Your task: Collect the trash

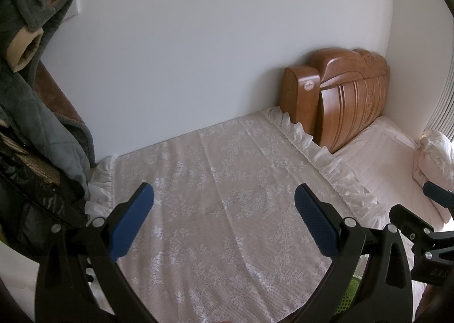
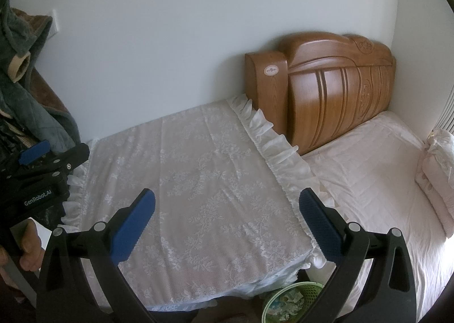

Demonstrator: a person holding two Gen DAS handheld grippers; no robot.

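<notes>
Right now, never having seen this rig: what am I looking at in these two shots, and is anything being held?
No robot here: a person carries a hand-held gripper in each hand, each with a fisheye camera looking along its blue-padded fingers. One view is from the left hand-held gripper, the other from the right hand-held gripper. Both are open and hold nothing. Below them a white lace cover lies over some piece of furniture beside a bed with a wooden headboard. A green basket holding paper scraps stands on the floor between them. Coats hang at left.
</notes>
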